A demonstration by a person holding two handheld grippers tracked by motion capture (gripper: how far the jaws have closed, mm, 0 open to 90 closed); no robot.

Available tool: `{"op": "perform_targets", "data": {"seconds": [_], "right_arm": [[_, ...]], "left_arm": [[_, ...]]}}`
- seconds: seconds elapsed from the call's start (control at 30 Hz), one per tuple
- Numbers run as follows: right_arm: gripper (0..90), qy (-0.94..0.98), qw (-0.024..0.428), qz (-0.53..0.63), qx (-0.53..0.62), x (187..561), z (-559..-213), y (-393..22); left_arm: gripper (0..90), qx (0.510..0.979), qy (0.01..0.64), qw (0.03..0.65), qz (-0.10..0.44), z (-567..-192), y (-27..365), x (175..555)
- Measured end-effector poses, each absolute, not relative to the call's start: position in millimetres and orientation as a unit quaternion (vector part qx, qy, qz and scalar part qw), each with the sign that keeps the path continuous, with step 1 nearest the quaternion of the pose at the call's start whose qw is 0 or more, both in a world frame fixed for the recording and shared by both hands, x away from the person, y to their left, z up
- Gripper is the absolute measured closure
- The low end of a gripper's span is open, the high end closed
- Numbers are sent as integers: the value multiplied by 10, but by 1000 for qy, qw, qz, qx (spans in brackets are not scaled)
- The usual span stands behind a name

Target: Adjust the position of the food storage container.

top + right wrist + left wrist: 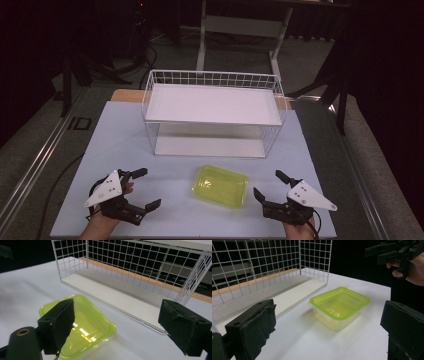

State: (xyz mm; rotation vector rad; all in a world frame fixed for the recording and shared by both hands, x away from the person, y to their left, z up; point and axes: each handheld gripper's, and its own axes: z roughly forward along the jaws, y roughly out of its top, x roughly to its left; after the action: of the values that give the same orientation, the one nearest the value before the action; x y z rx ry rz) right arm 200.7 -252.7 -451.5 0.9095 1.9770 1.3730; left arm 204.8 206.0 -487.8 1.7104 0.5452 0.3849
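Container position: we see the yellow-green lidded container (221, 186) resting flat on the white table (115, 135), near the front edge and midway between both grippers, untouched. Behind it, toward the table's far edge, stands the white wire rack (212, 111). We hold the left gripper (142, 188) near the front left corner, jaws spread wide with nothing between them. We hold the right gripper (269, 186) near the front right corner, jaws likewise wide and empty, just beside the container
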Motion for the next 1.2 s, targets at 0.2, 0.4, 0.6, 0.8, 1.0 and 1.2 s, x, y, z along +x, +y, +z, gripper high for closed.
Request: {"op": "perform_targets", "data": {"seconds": [0.2,0.4,0.6,0.8,1.0,1.2], "right_arm": [[132,740,260,510,352,2006,-4498,-2471],[160,757,206,519,339,2022,-4529,-2400],[410,786,164,499,326,2013,-4588,-2357],[667,817,123,467,314,2038,-4716,-2284],[900,838,97,446,298,2015,-4805,-2205],[900,866,58,418,270,1986,-4964,-2076]], "left_arm": [[7,741,232,607,169,-4871,2051,2038],[7,741,232,607,168,-4870,2051,2038],[7,744,226,606,169,-4863,2037,2029],[7,749,223,601,167,-4883,2020,2047],[7,752,220,599,166,-4883,2000,2047],[7,753,217,598,166,-4886,1980,2052]]}}
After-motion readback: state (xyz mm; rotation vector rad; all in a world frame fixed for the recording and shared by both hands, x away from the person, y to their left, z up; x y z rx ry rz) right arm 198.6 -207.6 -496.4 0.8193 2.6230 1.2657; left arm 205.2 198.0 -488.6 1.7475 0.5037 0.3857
